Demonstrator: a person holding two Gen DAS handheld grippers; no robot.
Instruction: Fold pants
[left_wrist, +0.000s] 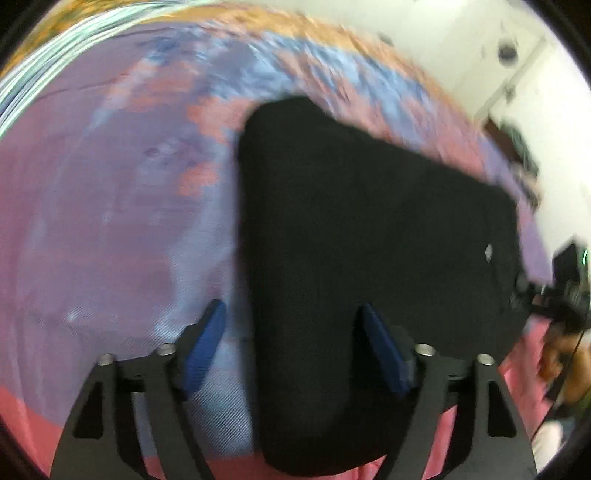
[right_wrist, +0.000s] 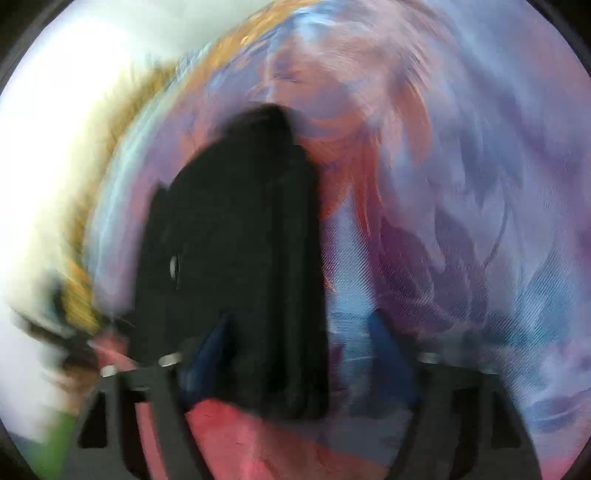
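Note:
The black pants (left_wrist: 369, 240) lie folded into a compact rectangle on a pink and purple cloth (left_wrist: 110, 221). My left gripper (left_wrist: 291, 314) is open above the folded pile's near left edge, with nothing between its blue pads (left_wrist: 207, 343). In the blurred right wrist view the pants (right_wrist: 236, 258) lie ahead and to the left. My right gripper (right_wrist: 303, 325) is open over their near right edge and holds nothing. The right gripper also shows in the left wrist view (left_wrist: 554, 299) at the far right, beside the pants.
The patterned cloth (right_wrist: 461, 221) covers the whole surface around the pants. A white wall (left_wrist: 480, 44) stands behind. Dark items (left_wrist: 517, 147) lie at the far right edge of the surface.

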